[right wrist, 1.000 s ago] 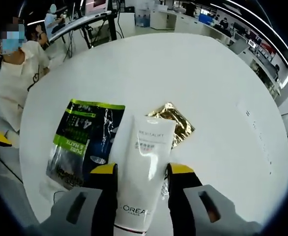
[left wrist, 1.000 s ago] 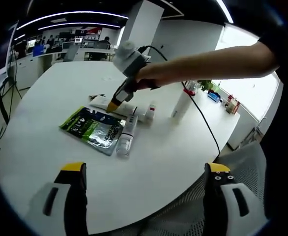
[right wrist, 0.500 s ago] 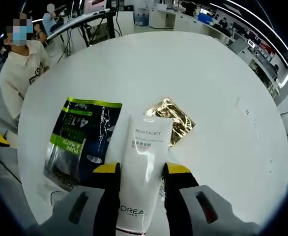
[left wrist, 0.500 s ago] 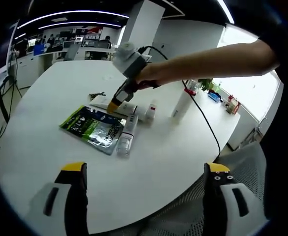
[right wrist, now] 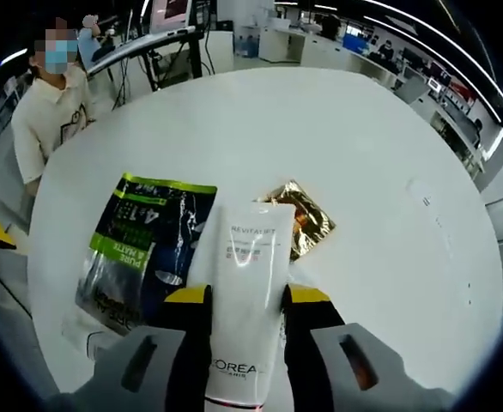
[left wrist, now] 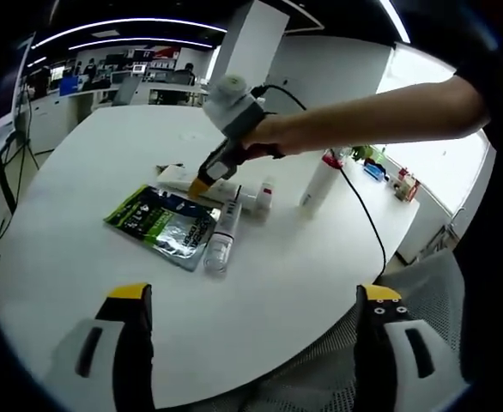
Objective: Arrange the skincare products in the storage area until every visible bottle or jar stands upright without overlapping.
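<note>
Your right gripper [right wrist: 241, 302] has its yellow-tipped jaws closed on the white squeeze tube with red and grey lettering [right wrist: 248, 302], and over the last second the tube's crimped end has come up off the green and black foil sachet [right wrist: 140, 247] and the crumpled gold foil packet [right wrist: 303, 225] beneath it; in the left gripper view that same gripper [left wrist: 203, 182] now sits a little higher above the round white table [left wrist: 80, 172] than it did a moment ago. That reads as the start of a lift, so the tube is leaving the pile and the overlap with the sachets is easing, though the tube is not yet upright. Your left gripper [left wrist: 256, 313] hangs back at the near edge of the table with its jaws wide apart and nothing between them, unchanged. The clear slim bottle [left wrist: 222, 232] lies on its side just beside the green sachet, and a small white bottle with a red mark [left wrist: 263, 196] lies near it, both untouched. One tall white bottle [left wrist: 318, 184] already stands upright further right. You have several items left to stand up.
</note>
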### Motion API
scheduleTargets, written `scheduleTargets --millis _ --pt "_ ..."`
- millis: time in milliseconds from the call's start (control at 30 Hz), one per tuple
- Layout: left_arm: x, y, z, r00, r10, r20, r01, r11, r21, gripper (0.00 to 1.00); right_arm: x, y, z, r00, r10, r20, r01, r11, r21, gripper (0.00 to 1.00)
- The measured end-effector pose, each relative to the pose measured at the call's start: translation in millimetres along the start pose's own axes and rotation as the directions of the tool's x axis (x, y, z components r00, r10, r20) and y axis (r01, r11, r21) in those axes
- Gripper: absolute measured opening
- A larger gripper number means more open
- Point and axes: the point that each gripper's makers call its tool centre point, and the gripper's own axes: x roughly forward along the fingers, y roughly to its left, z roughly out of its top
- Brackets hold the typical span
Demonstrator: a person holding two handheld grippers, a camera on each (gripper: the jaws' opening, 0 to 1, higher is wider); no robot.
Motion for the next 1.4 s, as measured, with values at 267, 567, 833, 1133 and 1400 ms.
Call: scheduleTargets --millis 267,567,833,1133,1400 --pt "0.5 -1.2 0.6 1.0 0.003 0.001 -0.003 1.0 0.006 0.91 -22.9 -11.7 11.2 0.992 -0.061 0.108 0.063 0.998 -0.017 0.31" --pt "-1.7 0.8 3.8 1.0 -0.003 0.022 0.003 1.0 0.004 0.91 -57.3 -15.0 18.7 0.962 -0.111 0.251 0.11 0.994 0.018 0.31" --pt "-4.2 -1.6 14.4 0.997 -0.001 0.073 0.004 0.999 -0.041 0.9 -75.8 -16.3 21.5 0.935 -0.139 0.326 0.143 0.99 0.014 0.3" --pt "-4.1 -3.6 15.1 0.998 0.0 0.068 0.002 1.0 -0.025 0.9 -90.0 -15.2 26.1 0.92 -0.148 0.364 0.152 0.988 0.016 0.3" --pt "-4.5 -4.2 15.4 0.998 0.002 0.065 -0.001 1.0 -0.018 0.9 -95.9 -12.7 25.8 0.912 -0.144 0.384 0.141 0.989 0.036 0.3"
